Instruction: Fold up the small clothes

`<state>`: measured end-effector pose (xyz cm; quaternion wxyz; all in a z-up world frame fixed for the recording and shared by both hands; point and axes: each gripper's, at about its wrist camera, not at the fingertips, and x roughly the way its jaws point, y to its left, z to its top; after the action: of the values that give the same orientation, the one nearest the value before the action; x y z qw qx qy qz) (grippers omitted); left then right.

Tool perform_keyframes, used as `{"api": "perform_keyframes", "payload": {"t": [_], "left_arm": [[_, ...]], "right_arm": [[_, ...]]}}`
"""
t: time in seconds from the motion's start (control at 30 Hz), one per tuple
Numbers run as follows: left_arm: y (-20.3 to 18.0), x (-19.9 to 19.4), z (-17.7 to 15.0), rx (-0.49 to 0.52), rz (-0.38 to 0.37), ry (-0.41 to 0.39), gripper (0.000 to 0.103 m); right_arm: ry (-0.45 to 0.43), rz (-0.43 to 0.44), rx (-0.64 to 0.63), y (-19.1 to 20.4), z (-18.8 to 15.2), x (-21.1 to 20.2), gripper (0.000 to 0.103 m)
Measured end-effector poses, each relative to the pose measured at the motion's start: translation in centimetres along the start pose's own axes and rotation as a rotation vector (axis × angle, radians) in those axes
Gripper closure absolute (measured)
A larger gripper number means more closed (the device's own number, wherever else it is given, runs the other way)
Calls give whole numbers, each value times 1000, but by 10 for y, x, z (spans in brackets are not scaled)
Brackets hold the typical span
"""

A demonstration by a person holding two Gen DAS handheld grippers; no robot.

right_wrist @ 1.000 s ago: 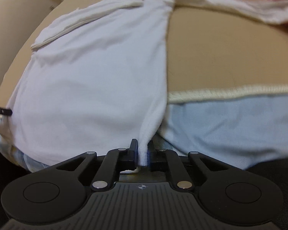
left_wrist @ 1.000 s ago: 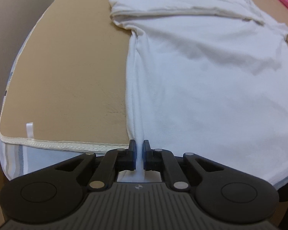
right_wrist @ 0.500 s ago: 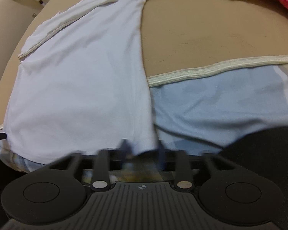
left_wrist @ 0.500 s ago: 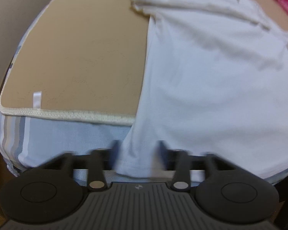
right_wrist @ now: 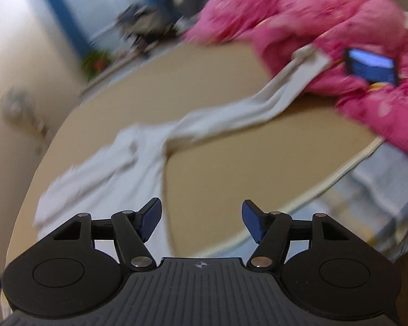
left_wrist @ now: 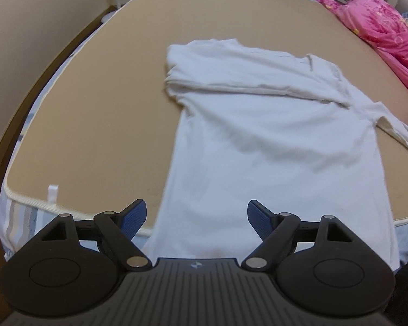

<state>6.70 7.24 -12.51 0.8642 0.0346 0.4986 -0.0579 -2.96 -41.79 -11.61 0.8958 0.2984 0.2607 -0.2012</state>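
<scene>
A white long-sleeved shirt (left_wrist: 272,141) lies flat on the tan mattress (left_wrist: 100,103), hem hanging over the near edge, one sleeve folded across the chest. My left gripper (left_wrist: 195,218) is open and empty, raised above the hem. In the blurred right wrist view the shirt (right_wrist: 114,168) lies to the left and its other sleeve (right_wrist: 258,106) stretches out toward the pink bedding. My right gripper (right_wrist: 201,221) is open and empty, above the mattress beside the shirt's right side.
Pink bedding (left_wrist: 386,32) is piled at the far right of the bed and also shows in the right wrist view (right_wrist: 340,40), with a phone (right_wrist: 371,66) lying on it. The mattress edge (right_wrist: 340,174) with blue sheet runs along the near side. A wall (left_wrist: 35,8) stands at left.
Both grippers let go of the shirt's hem corners, opened wide and lifted back. The right gripper swung right and now faces the outstretched sleeve and pink bedding.
</scene>
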Motion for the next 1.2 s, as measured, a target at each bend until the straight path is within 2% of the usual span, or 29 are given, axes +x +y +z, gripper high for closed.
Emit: {"api": "perform_keyframes", "payload": {"t": [0.07, 0.27, 0.37, 0.5, 0.7, 0.73, 0.77, 0.8, 0.83, 0.93, 1.0, 1.07, 1.2], "left_arm": [[-13, -1, 7, 29, 5, -1, 18], [-41, 4, 24, 64, 1, 1, 18], [-53, 9, 35, 66, 2, 15, 18], [-71, 16, 48, 97, 22, 32, 18], [-85, 29, 64, 105, 33, 62, 18], [-86, 31, 67, 105, 33, 65, 18], [-88, 33, 69, 107, 35, 66, 18], [-89, 34, 71, 108, 35, 64, 18], [-90, 35, 73, 108, 32, 63, 18], [-90, 37, 77, 105, 13, 54, 18], [-88, 38, 79, 101, 6, 50, 18], [-82, 40, 82, 78, -5, 46, 18], [-58, 41, 95, 6, -19, 30, 18]], "right_arm": [[-60, -9, 63, -20, 16, 9, 36], [-184, -123, 243, -90, 71, 67, 36], [-186, -183, 316, -123, 98, 109, 36], [-160, -208, 426, -151, 120, 161, 36], [-116, -198, 571, -164, 132, 218, 37], [-107, -185, 585, -163, 131, 222, 49], [-93, -167, 592, -160, 131, 227, 88], [-92, -168, 589, -155, 132, 226, 100], [-115, -174, 584, -146, 132, 218, 99], [-202, -94, 543, -122, 135, 193, 100], [-256, -81, 508, -110, 142, 177, 100], [-269, -107, 494, -106, 150, 173, 100], [-207, -229, 449, -99, 162, 186, 100]]}}
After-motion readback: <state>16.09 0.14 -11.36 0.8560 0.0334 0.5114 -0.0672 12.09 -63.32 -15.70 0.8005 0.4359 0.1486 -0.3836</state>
